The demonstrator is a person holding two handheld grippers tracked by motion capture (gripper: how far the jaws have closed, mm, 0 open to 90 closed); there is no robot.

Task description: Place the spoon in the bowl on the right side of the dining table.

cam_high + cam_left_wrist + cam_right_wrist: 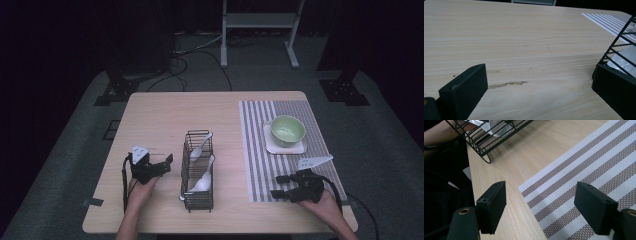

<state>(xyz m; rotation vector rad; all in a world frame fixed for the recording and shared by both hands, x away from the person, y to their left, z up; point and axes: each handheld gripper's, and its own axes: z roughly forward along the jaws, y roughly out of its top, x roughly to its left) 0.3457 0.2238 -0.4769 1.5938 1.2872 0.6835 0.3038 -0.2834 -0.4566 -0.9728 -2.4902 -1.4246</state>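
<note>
A wire basket (199, 170) is being kept at the middle of the table (160, 115), with two spoons (202, 181) lying in it. A striped mat (260, 165) is being kept to its right, and on the mat's far part a bowl (287, 130) is being borne by a small tray (272, 148). The left gripper (167, 162) is being held just left of the basket, the right gripper (278, 186) over the mat's near edge.

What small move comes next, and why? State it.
Probably ease the open left gripper rightward to the wire basket and a white spoon: its jaws are empty and one already sits beside the basket's mesh, while the right gripper hovers empty over the striped placemat.
</note>
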